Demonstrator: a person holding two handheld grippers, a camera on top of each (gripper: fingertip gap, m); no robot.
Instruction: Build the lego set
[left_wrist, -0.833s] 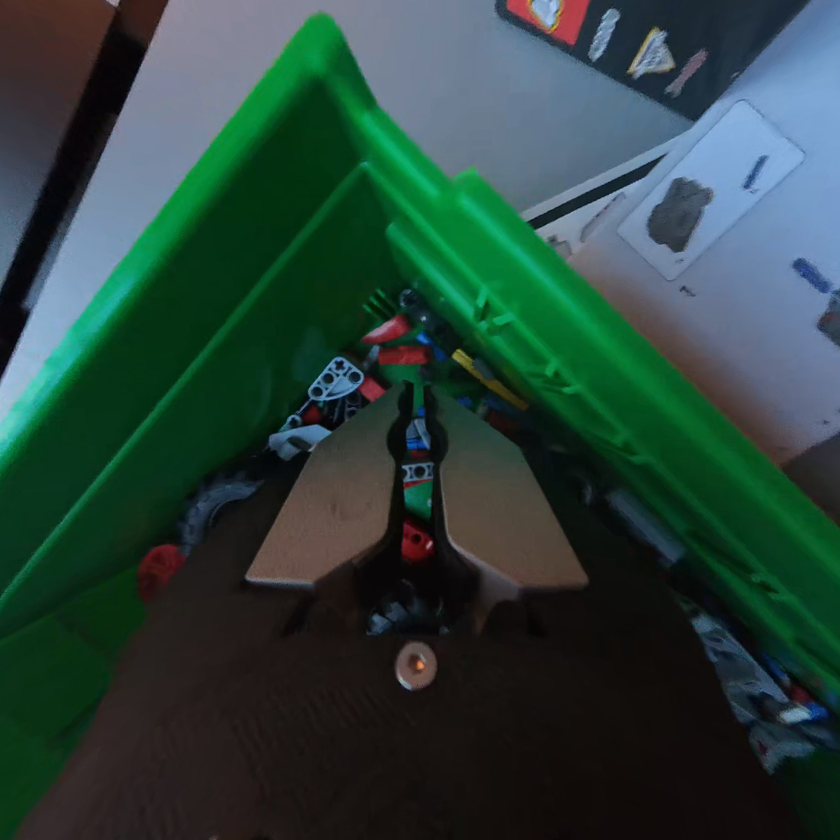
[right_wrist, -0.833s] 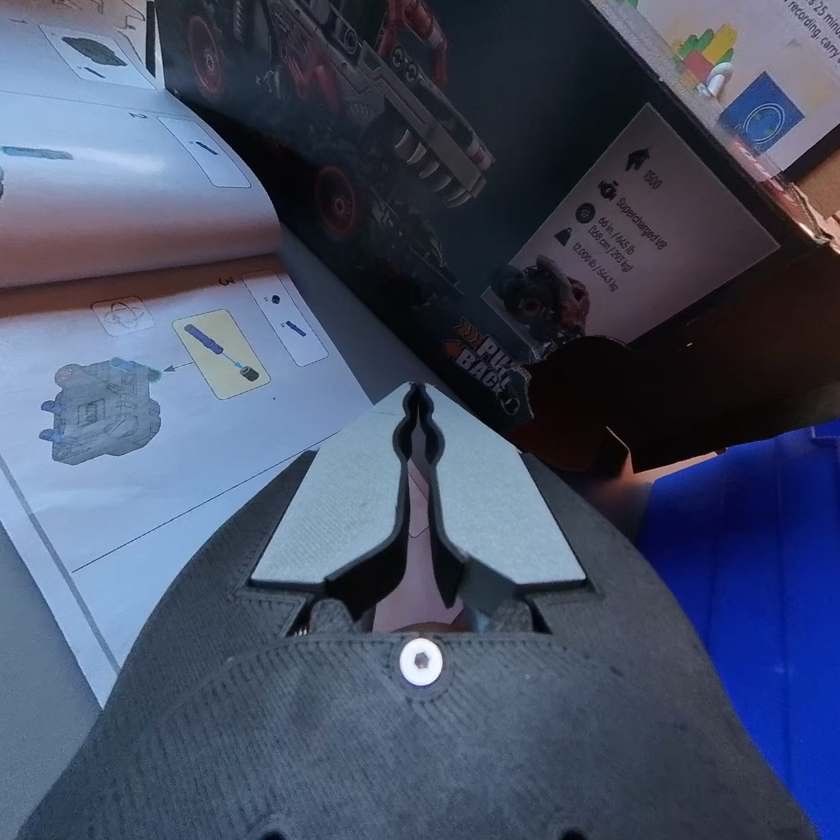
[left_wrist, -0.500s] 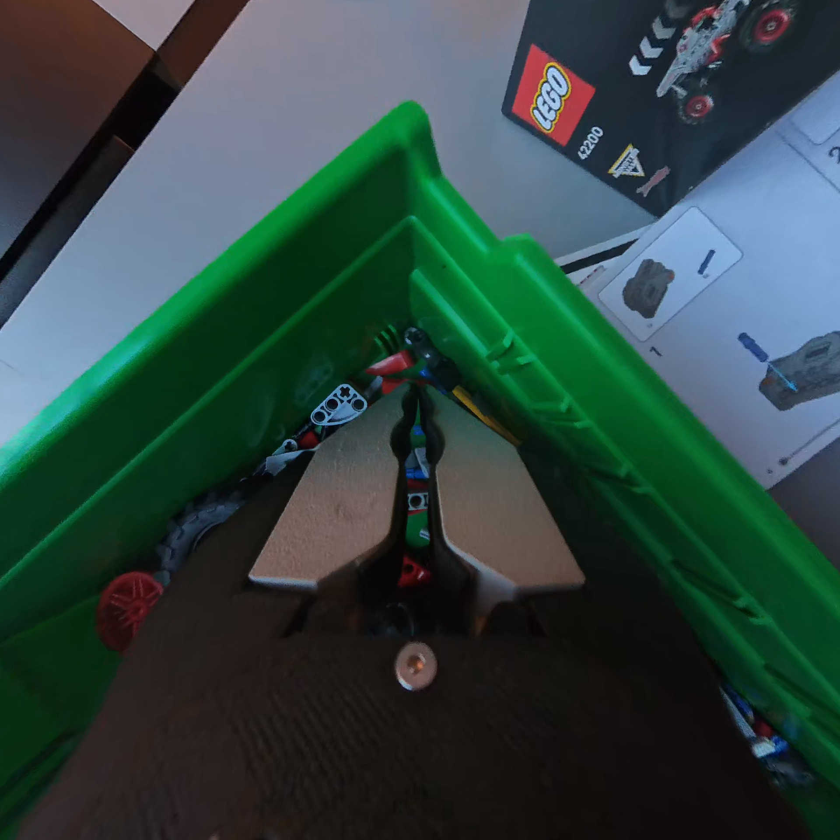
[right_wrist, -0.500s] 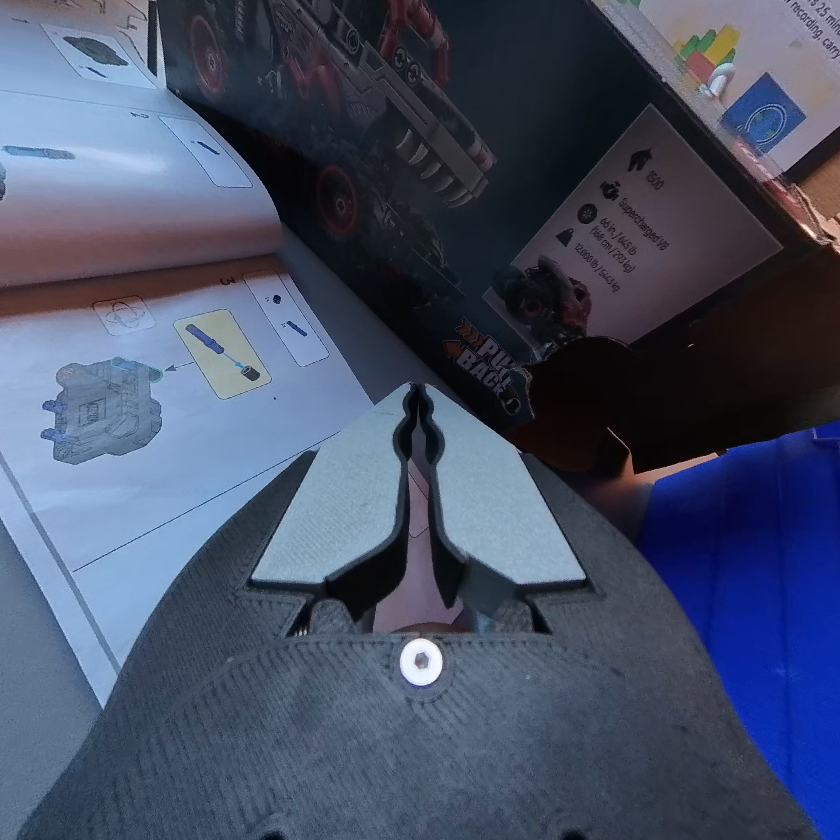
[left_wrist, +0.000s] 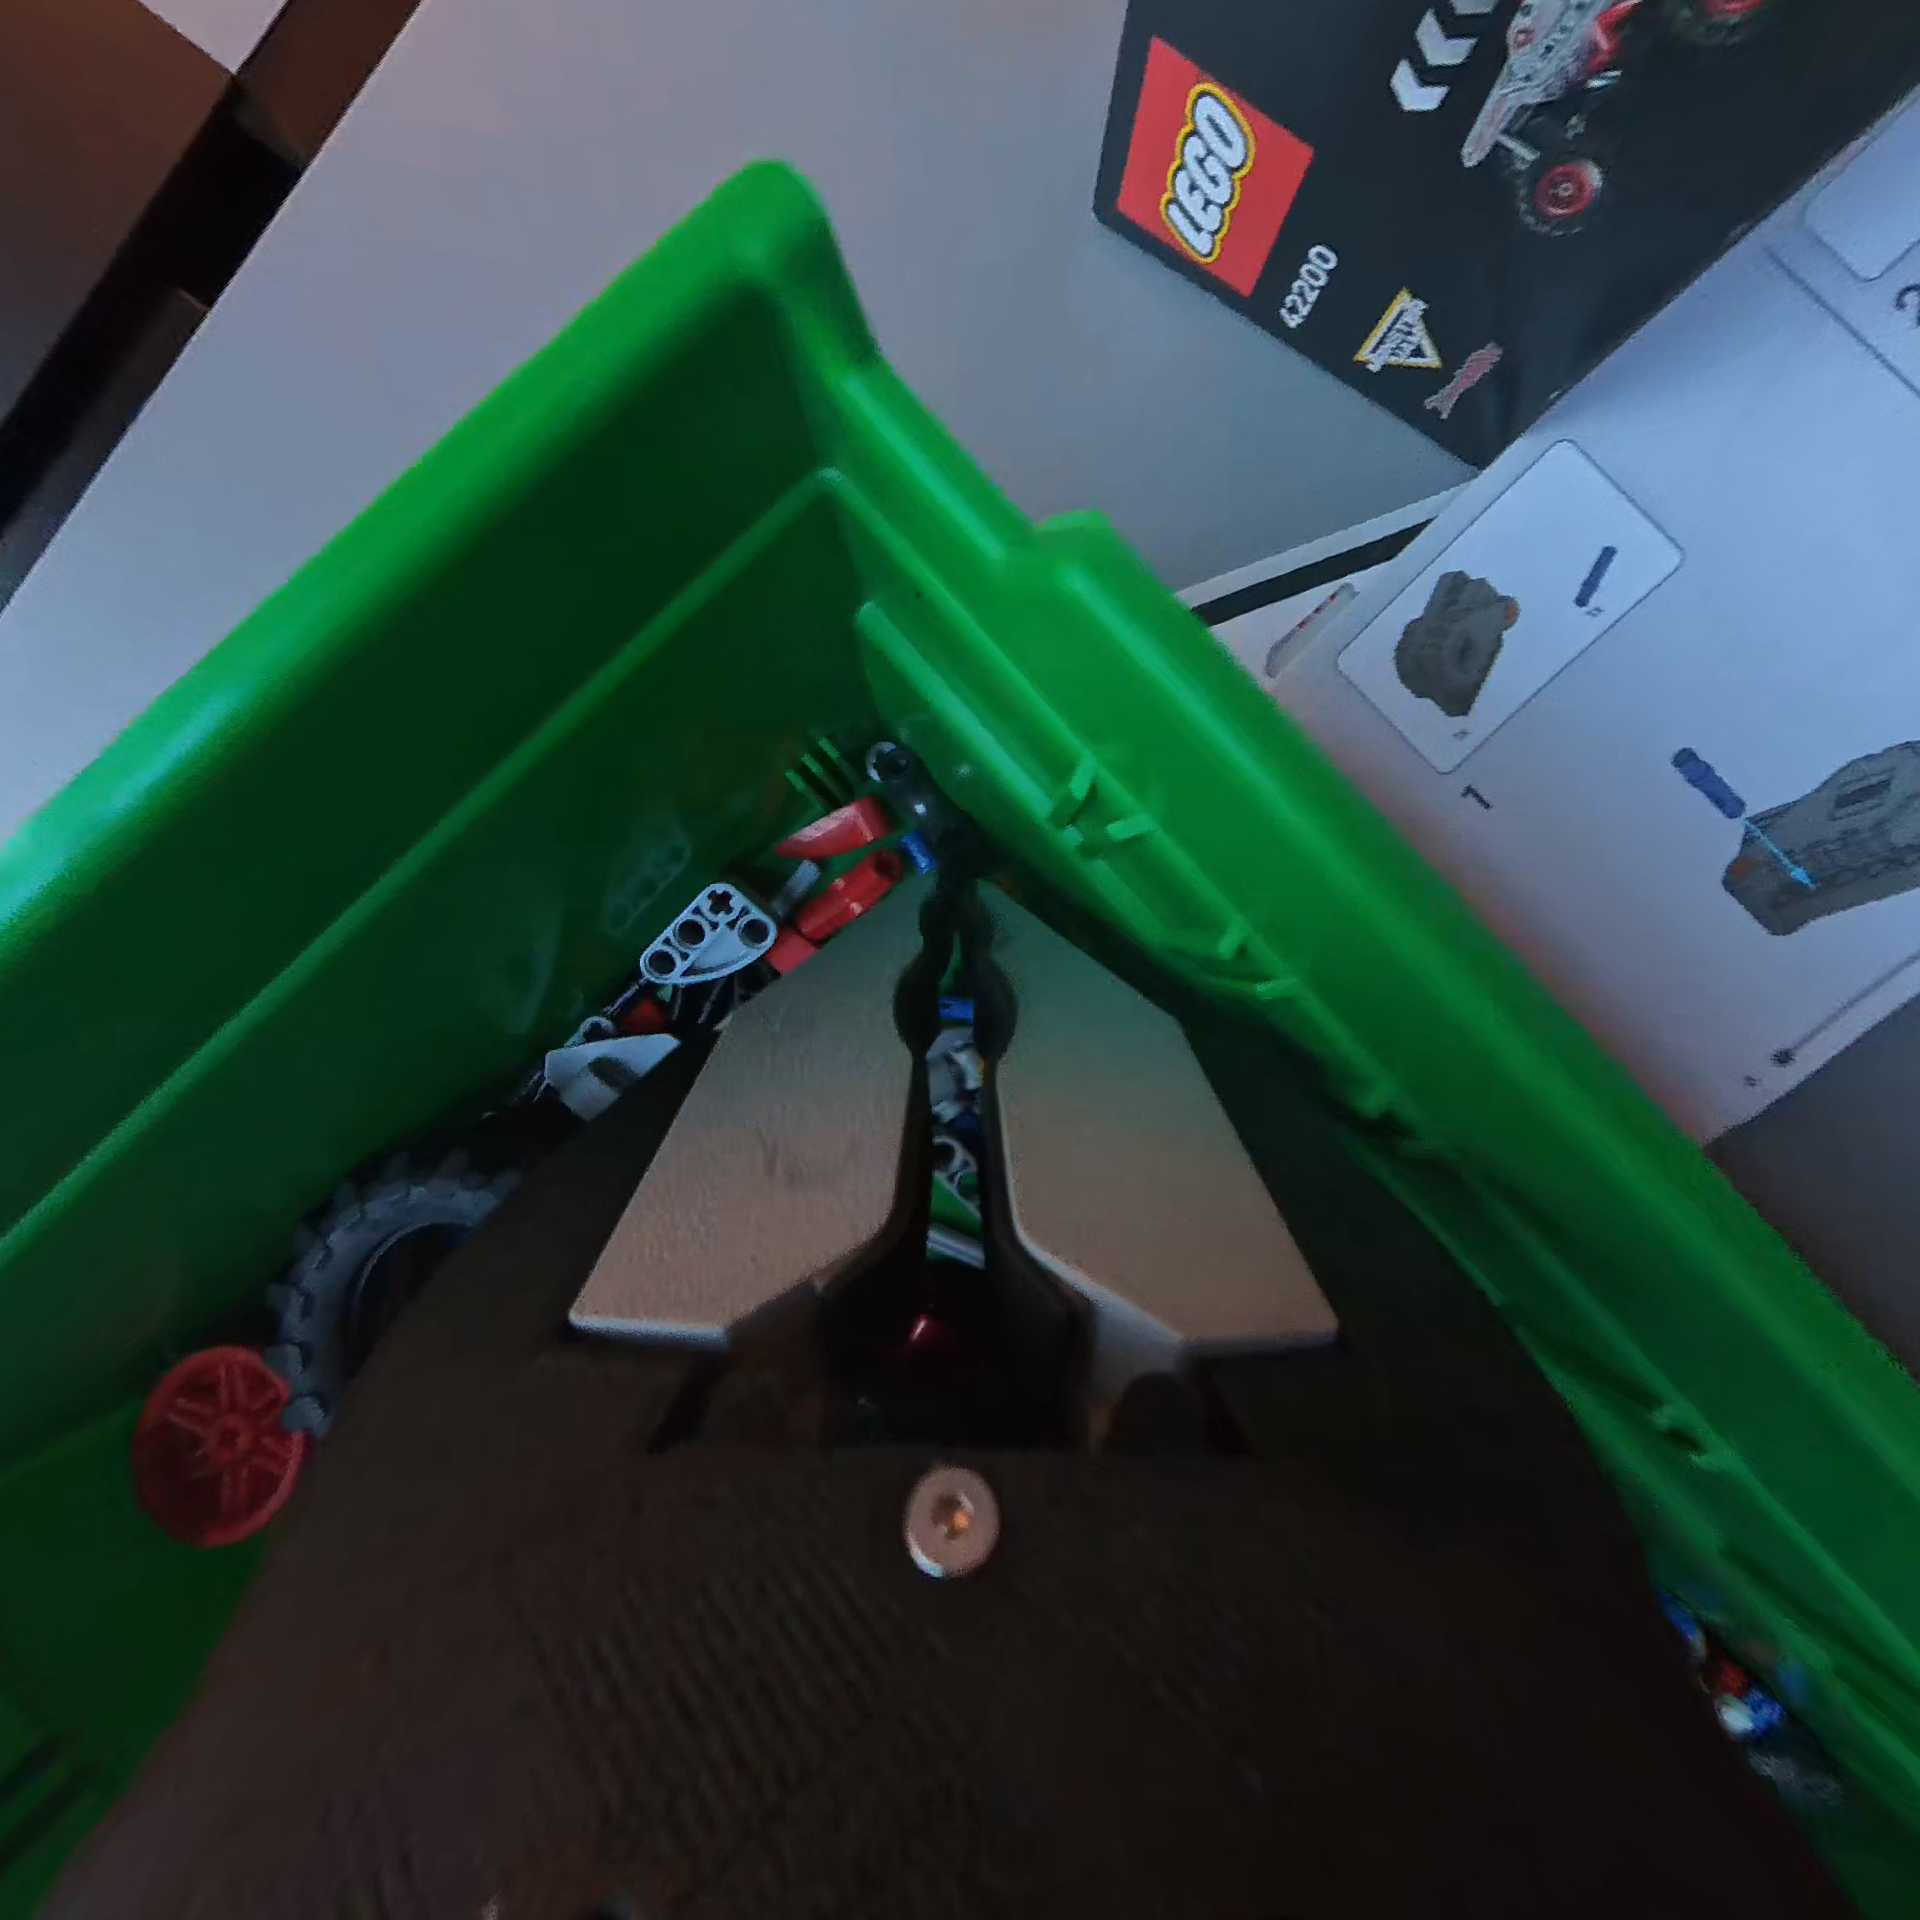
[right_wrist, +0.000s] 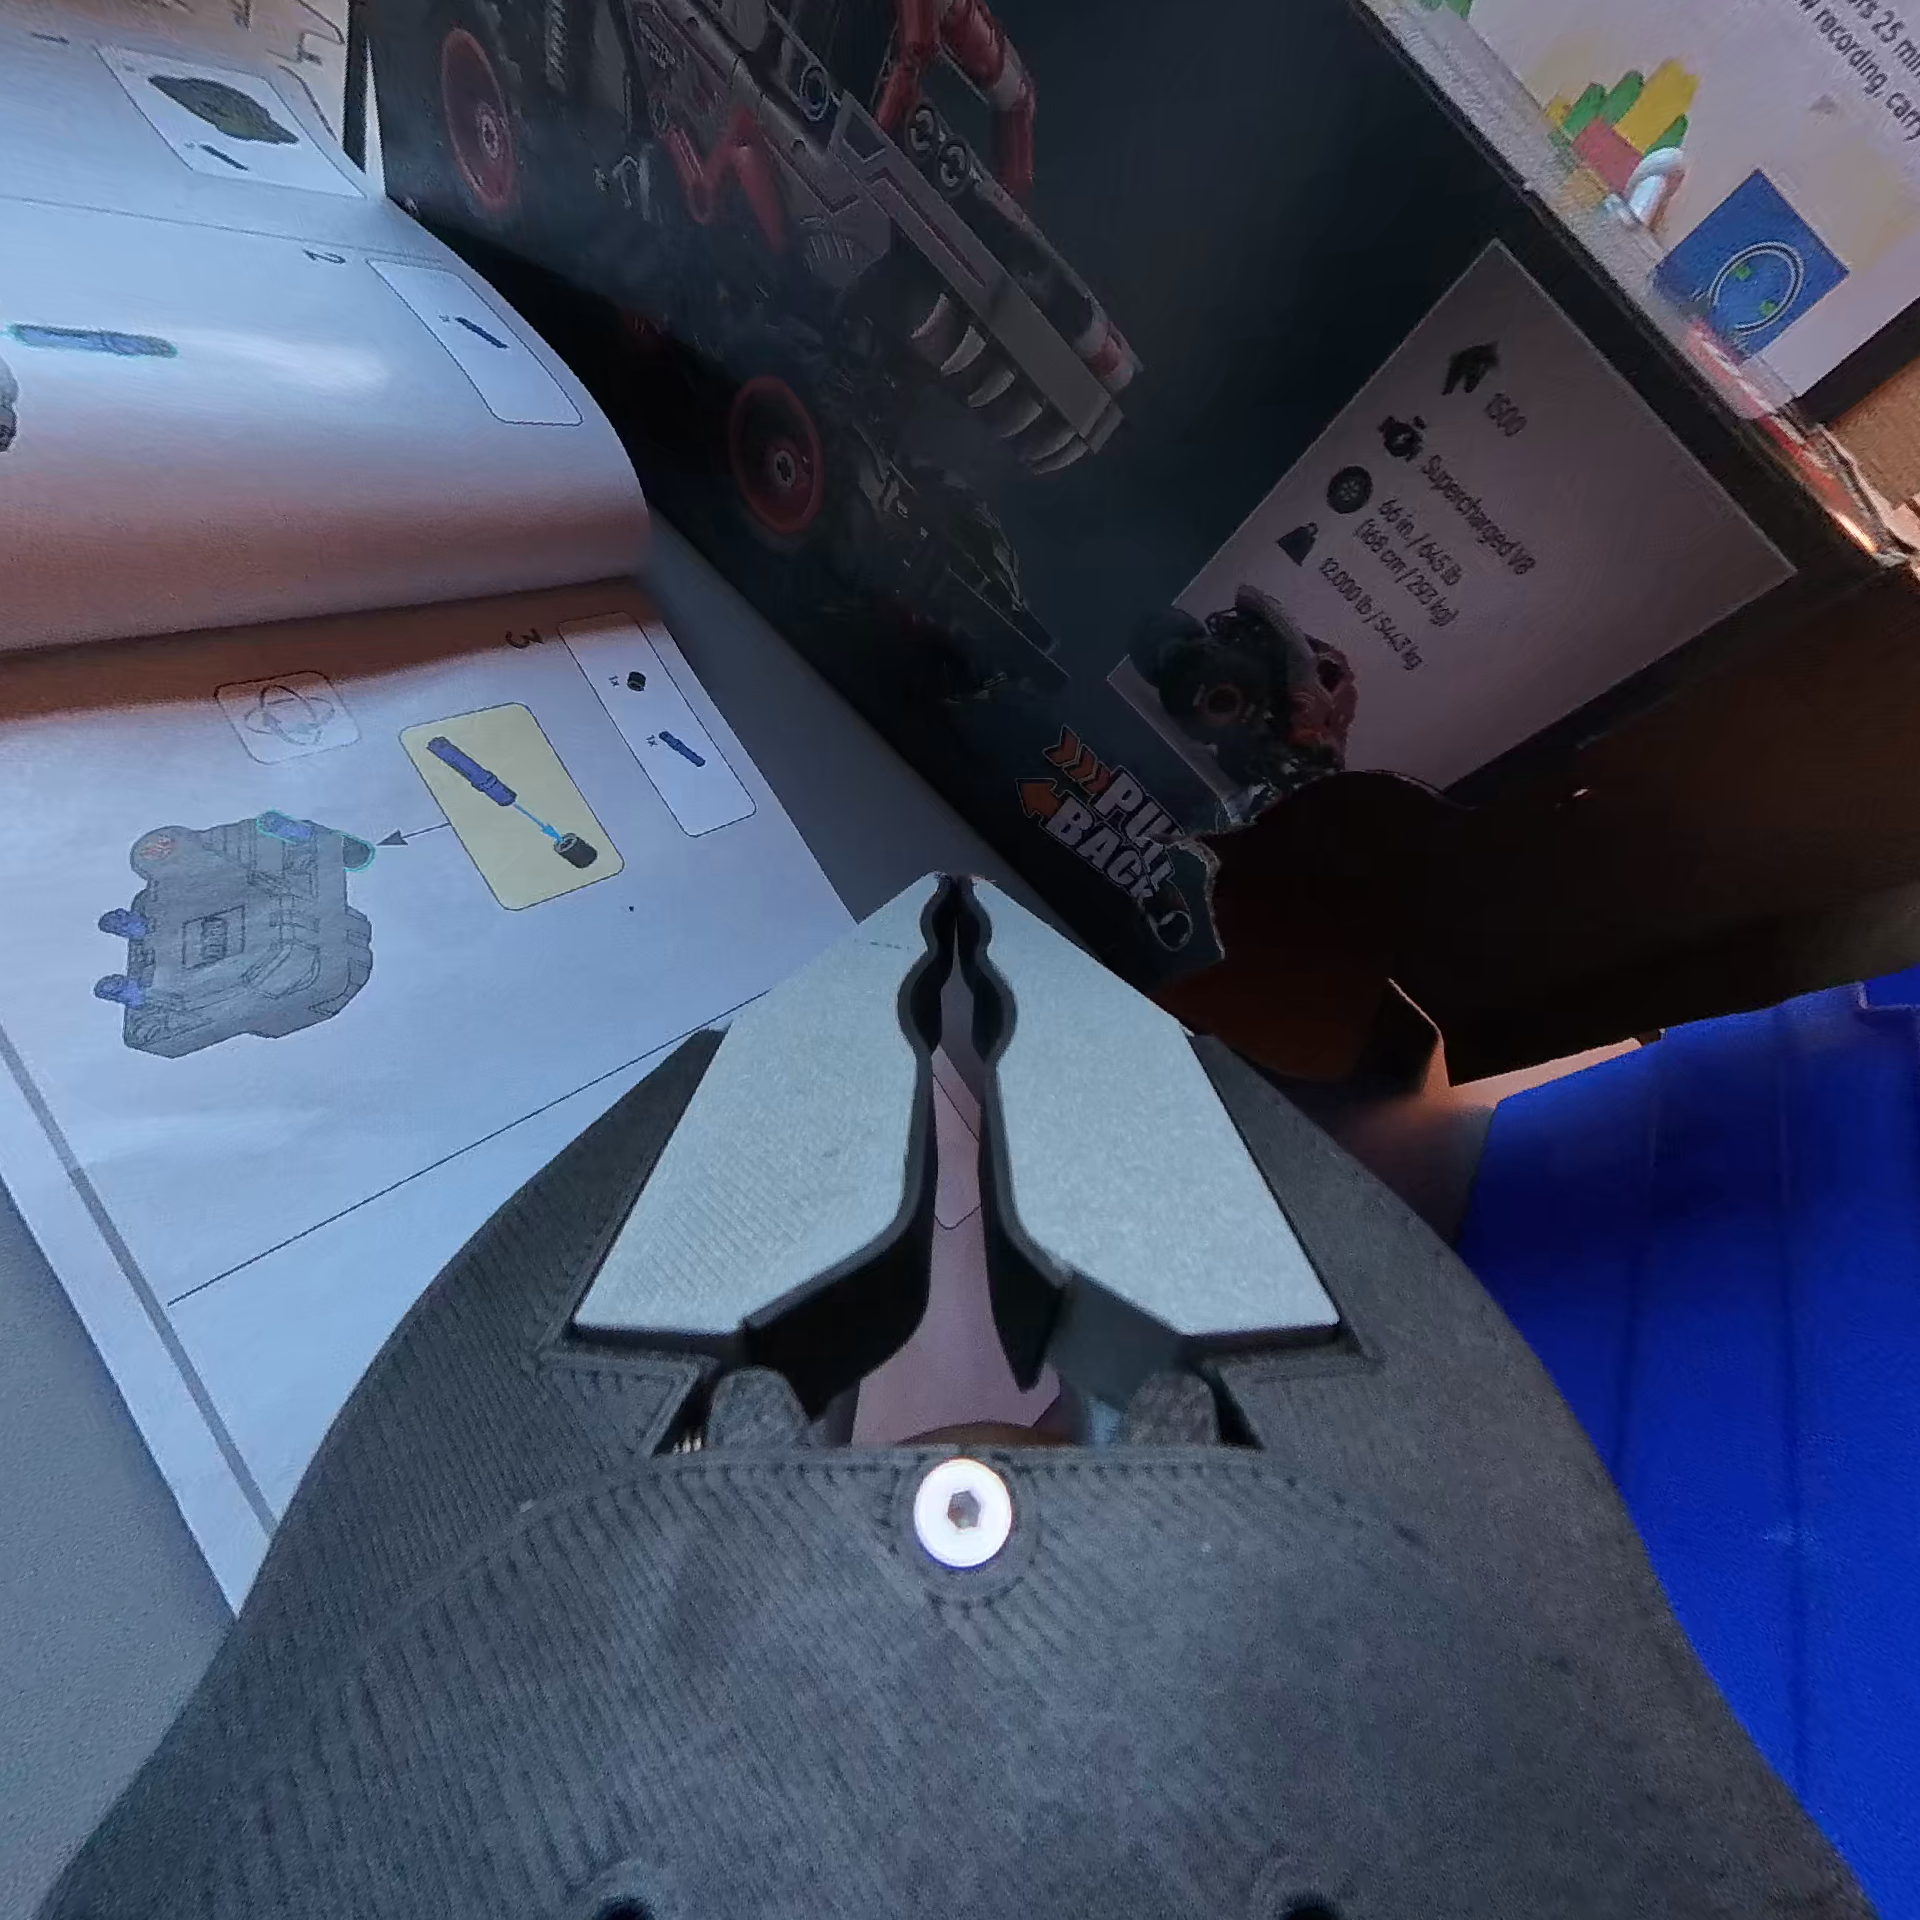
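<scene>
The left gripper (left_wrist: 951, 894) points down into a corner of a green bin (left_wrist: 436, 727), its two fingers drawn together at the tips with nothing seen between them. Loose lego pieces (left_wrist: 831, 883) lie heaped in that corner just ahead of the tips: red and grey parts, a light grey perforated plate (left_wrist: 707, 933), a black tyre (left_wrist: 364, 1262) against the left wall and a red wheel hub (left_wrist: 218, 1444) beside it. More small pieces (left_wrist: 1735, 1704) show at the lower right of the bin. Beyond the bin's rim, on the pale desk (left_wrist: 520, 187), lies the black lego box (left_wrist: 1455, 187), and an open instruction booklet (left_wrist: 1662, 831) sits near it.

The right gripper (right_wrist: 956, 883) hangs over the same booklet (right_wrist: 312, 987), its fingers also pressed together at the tips and holding nothing. The box (right_wrist: 935, 364) lies just past the tips, touching the booklet's edge. A blue bin (right_wrist: 1714, 1351) sits to the right.
</scene>
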